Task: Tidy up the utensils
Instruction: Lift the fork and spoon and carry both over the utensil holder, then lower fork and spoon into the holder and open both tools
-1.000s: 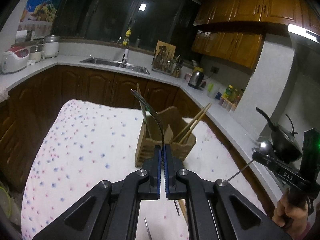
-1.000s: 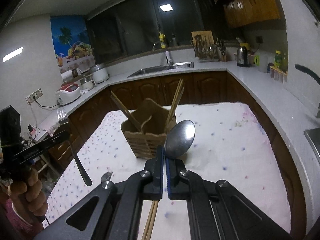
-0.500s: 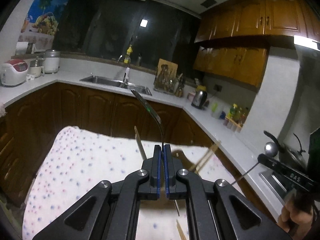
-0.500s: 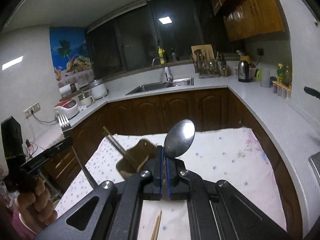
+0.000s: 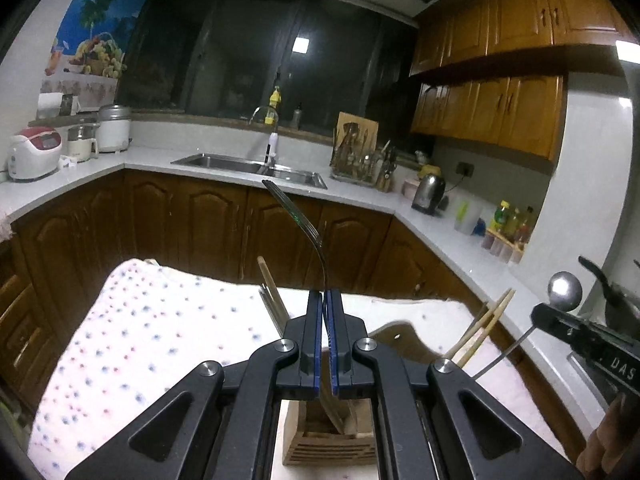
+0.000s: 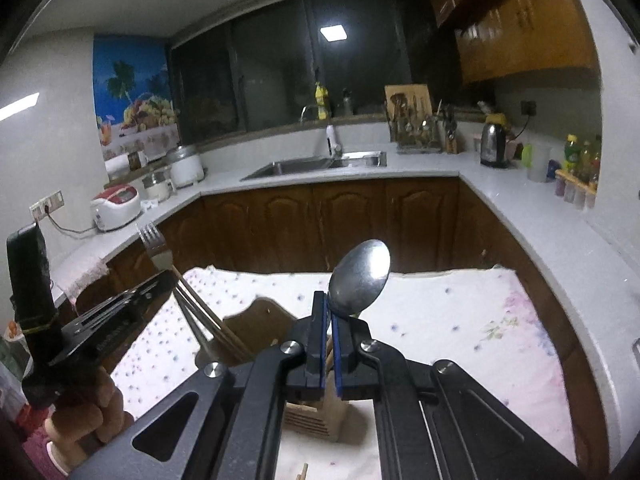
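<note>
Two hand-held grippers hover above a wooden utensil holder [image 5: 336, 436] standing on a surface covered with a dotted cloth [image 5: 132, 344]. The left hand-held gripper [image 5: 325, 300] is clamped on a fork [image 5: 304, 224], tines up. The right hand-held gripper [image 6: 329, 304] is clamped on a spoon [image 6: 362, 278], bowl up. Chopsticks [image 5: 480, 332] already lean in the holder. To do this well, lower each handle straight down into a free compartment, clear of the chopsticks, one tool at a time, releasing only once the handle is well inside.
</note>
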A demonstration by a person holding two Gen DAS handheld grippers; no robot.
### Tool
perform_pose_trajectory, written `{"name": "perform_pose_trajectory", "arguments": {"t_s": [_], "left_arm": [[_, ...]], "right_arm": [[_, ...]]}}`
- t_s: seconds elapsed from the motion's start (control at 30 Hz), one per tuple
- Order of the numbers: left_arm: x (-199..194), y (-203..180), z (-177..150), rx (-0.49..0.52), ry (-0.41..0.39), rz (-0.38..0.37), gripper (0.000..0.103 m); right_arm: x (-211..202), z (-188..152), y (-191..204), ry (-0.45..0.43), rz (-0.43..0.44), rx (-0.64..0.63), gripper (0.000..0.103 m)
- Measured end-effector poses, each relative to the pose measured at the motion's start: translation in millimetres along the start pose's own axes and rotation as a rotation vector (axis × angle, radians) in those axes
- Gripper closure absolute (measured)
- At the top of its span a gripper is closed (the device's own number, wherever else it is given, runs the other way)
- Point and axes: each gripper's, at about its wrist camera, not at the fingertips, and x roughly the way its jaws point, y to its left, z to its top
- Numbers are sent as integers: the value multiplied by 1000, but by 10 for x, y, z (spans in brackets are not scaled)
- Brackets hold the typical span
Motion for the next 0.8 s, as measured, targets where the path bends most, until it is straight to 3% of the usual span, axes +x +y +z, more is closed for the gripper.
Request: {"name": "perform_pose_trajectory", "arguments": {"t_s": [0.17, 0.53, 0.8], "left_arm": [[229, -40, -109, 6, 19, 27, 102], [411, -93, -245, 48, 97, 15, 102], [286, -100, -192, 47, 109, 5, 101]], "right_arm": [[234, -150, -12, 42, 20, 8, 101], [559, -387, -36, 133, 63, 43, 101], [643, -450, -92, 162, 96, 83, 100]]}}
